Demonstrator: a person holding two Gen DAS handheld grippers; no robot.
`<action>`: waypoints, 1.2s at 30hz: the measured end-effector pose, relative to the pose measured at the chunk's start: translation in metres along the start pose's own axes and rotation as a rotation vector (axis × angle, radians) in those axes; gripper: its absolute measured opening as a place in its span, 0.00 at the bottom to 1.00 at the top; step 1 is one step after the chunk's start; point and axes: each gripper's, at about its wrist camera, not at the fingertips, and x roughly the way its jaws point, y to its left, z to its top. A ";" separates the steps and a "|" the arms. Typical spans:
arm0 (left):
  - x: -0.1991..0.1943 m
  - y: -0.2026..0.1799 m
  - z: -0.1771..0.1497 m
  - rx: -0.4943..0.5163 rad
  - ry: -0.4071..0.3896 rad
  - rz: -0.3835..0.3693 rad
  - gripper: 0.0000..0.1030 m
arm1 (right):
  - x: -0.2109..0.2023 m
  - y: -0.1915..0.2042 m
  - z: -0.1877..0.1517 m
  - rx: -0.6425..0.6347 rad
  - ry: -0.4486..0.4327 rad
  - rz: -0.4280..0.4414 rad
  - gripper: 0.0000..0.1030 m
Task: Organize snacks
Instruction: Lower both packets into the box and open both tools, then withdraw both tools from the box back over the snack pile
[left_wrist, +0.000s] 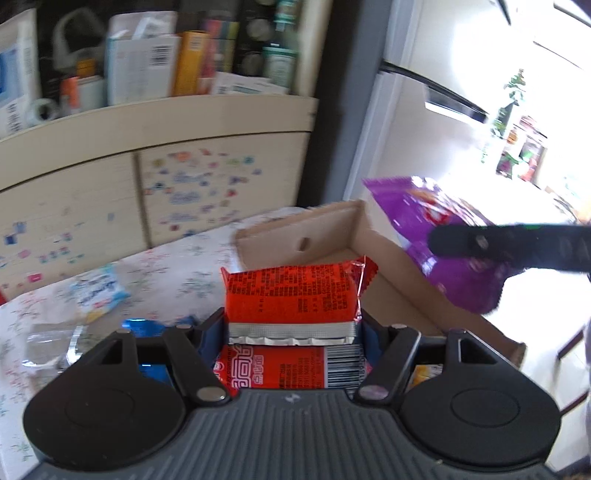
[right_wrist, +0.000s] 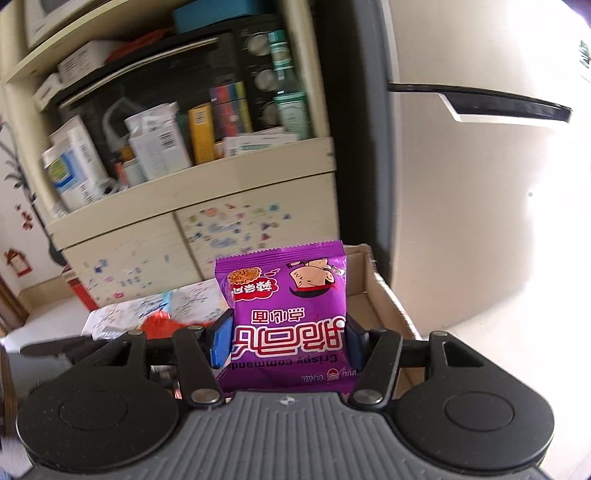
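My left gripper (left_wrist: 293, 325) is shut on a red snack packet (left_wrist: 291, 295), which stands up between its blue pads, back side toward the camera. Beyond it lies an open cardboard box (left_wrist: 332, 225) on the flowered tablecloth. My right gripper (right_wrist: 288, 339) is shut on a purple snack packet (right_wrist: 288, 295), held upside down in front of the same cardboard box (right_wrist: 384, 291). In the left wrist view the purple packet (left_wrist: 443, 236) and a black right finger (left_wrist: 517, 247) hang over the box's right side.
A light blue snack packet (left_wrist: 98, 291), a blue wrapper (left_wrist: 146, 326) and clear plastic (left_wrist: 48, 343) lie on the tablecloth (left_wrist: 177, 269) at left. A cream cabinet (right_wrist: 207, 229) with stickers and a crowded shelf stands behind; a white fridge (right_wrist: 461, 203) is at right.
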 end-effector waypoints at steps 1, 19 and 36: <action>0.002 -0.005 -0.001 0.010 0.003 -0.013 0.68 | -0.001 -0.003 0.000 0.013 -0.001 -0.005 0.62; -0.002 -0.035 -0.007 0.059 -0.032 -0.119 0.92 | 0.000 -0.020 -0.002 0.117 0.006 -0.060 0.89; -0.041 0.039 -0.021 -0.088 0.021 0.041 0.94 | 0.014 0.017 -0.016 0.047 0.089 0.115 0.92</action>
